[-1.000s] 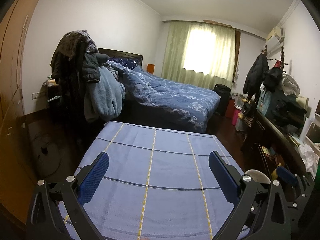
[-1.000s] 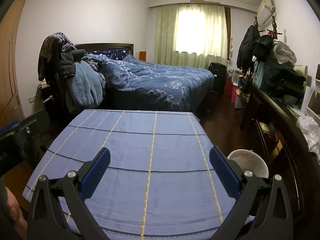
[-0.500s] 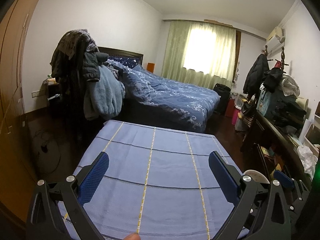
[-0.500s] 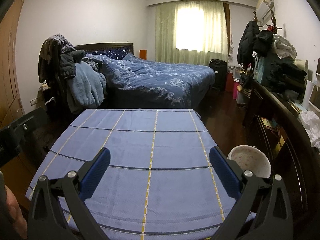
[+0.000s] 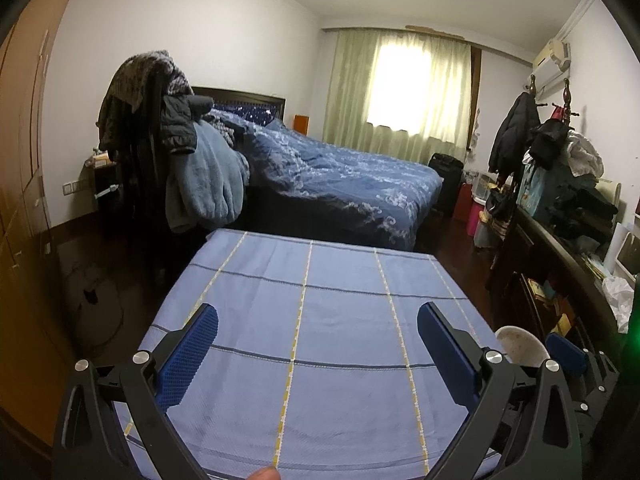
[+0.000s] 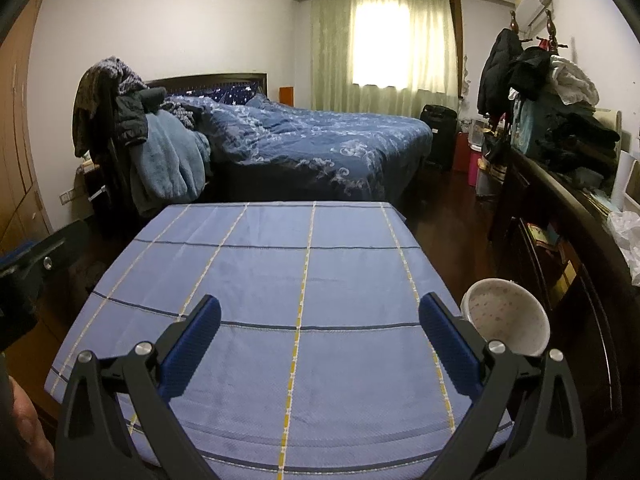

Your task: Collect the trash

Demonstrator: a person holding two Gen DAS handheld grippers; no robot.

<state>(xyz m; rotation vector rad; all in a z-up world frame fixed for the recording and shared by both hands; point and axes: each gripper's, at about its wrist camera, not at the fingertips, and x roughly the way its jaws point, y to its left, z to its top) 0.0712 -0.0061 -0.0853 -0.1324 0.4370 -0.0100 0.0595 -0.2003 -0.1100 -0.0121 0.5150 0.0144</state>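
A table under a blue checked cloth [image 5: 320, 312] [image 6: 304, 280] fills the foreground in both wrist views, and I see no trash lying on it. A white speckled bin [image 6: 505, 322] [image 5: 520, 346] stands on the floor at the table's right side. My left gripper [image 5: 318, 316] hovers open over the near part of the cloth, nothing between its blue pads. My right gripper [image 6: 320, 308] is open too, also empty, with the bin just right of its right finger. Crumpled white plastic [image 6: 628, 236] [image 5: 618, 296] lies on the dark sideboard at far right.
A bed with a blue quilt [image 6: 320, 140] stands beyond the table. Clothes hang on a rack [image 5: 160, 132] at left. A dark sideboard [image 6: 560, 240] piled with clothes runs along the right wall. A wardrobe [image 5: 20, 200] lines the left. A fingertip [image 5: 262, 474] shows at the bottom edge.
Both views have drifted slightly; the bin appears a little larger and higher in the right wrist view. A fingertip has come into the left wrist view's bottom edge. Both grippers stay open.
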